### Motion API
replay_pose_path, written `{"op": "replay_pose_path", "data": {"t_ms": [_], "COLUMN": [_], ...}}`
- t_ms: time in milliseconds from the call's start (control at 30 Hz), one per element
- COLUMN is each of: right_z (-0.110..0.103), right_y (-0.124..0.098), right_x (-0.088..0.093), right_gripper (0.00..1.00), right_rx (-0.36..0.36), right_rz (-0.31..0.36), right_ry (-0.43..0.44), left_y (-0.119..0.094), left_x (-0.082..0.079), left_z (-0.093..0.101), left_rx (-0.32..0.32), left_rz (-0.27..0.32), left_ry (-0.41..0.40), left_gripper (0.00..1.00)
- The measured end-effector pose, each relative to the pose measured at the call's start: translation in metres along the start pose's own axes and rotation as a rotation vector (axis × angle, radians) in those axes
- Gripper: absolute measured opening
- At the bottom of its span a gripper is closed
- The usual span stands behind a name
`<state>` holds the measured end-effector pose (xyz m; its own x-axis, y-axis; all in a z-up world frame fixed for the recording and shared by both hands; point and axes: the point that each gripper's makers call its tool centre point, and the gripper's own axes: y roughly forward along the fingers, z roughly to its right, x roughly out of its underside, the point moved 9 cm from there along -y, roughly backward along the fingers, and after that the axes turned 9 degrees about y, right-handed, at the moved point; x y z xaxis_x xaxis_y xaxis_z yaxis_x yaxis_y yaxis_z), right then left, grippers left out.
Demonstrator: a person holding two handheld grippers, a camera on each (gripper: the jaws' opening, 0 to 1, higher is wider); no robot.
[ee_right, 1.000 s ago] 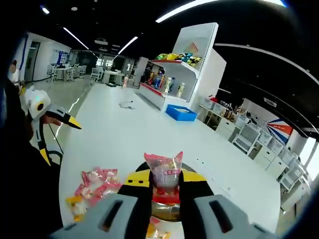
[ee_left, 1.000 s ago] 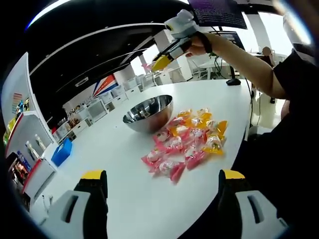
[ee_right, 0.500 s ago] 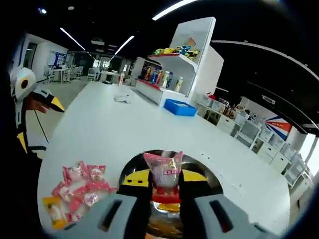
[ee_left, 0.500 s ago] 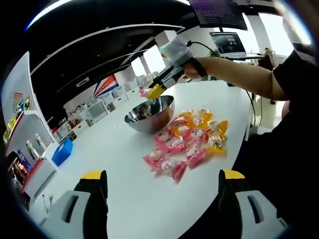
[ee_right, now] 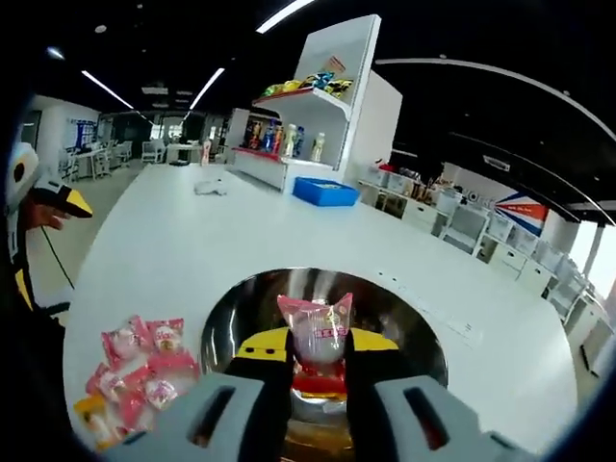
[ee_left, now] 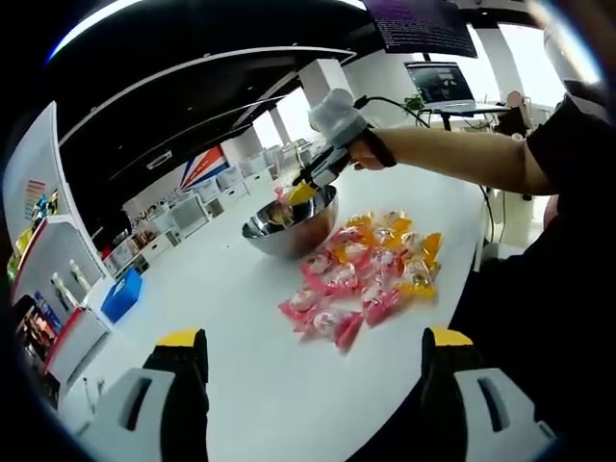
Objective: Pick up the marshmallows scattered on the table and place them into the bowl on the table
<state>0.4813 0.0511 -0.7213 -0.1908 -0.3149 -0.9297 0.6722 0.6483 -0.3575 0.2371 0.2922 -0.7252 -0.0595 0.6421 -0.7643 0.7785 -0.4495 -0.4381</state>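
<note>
The left gripper waits with fingers released over the white surface. Loose pink and orange marshmallow packets lie beside the round steel bowl. The right gripper pinches a pink-wrapped marshmallow above it; released off-centre, it could bounce off the rim.

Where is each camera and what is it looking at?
Left gripper view: rides the open left gripper, held back, facing the marshmallows and bowl; the person's arm reaches in.
Right gripper view: rides the right gripper, looking down into the bowl, holding a marshmallow.
Both show bowl, marshmallows, table.
</note>
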Motion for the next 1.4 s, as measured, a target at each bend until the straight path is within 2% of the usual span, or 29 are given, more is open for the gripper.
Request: {"op": "replay_pose_path", "data": {"t_ms": [367,433,667,733,833,900,1067,1233,1400], "right_z": [-0.006,-0.009,-0.006,-0.007,-0.007,-0.006,-0.006,-0.009,-0.012], "right_y": [-0.003,-0.002,-0.001,-0.001,-0.002,-0.001,0.004,0.005,0.002], "right_x": [0.008,0.005,-0.001,-0.001,-0.006,-0.007,-0.008,0.000,0.004], "right_gripper": [0.19,0.21,0.18,0.29,0.55,0.70,0.95,0.97,0.97], "right_rx": [0.009,-0.013,-0.008,-0.028,-0.008,-0.008,-0.021,-0.034,-0.030], "right_rz": [0.000,0.036,0.057,0.061,0.120,0.122,0.123,0.052,0.029], "right_ry": [0.016,0.025,0.029,0.049,0.036,0.029,0.036,0.059,0.050], "left_y": [0.001,0.002,0.002,0.001,0.002,0.003,0.003,0.003,0.003], "left_x": [0.001,0.002,0.002,0.001,0.001,0.002,0.001,0.001,0.001], "left_z": [0.002,0.003,0.003,0.003,0.003,0.004,0.005,0.004,0.004], "left_rx": [0.007,0.012,0.012,0.011,0.009,0.011,0.018,0.016,0.018], "left_rz": [-0.002,-0.009,-0.008,-0.004,-0.005,-0.009,-0.007,-0.008,-0.008], "left_ry": [-0.001,0.001,0.001,0.001,-0.001,0.001,-0.002,-0.005,-0.005], "left_gripper": [0.90,0.90,0.90,0.90,0.90,0.90,0.90,0.90,0.90]}}
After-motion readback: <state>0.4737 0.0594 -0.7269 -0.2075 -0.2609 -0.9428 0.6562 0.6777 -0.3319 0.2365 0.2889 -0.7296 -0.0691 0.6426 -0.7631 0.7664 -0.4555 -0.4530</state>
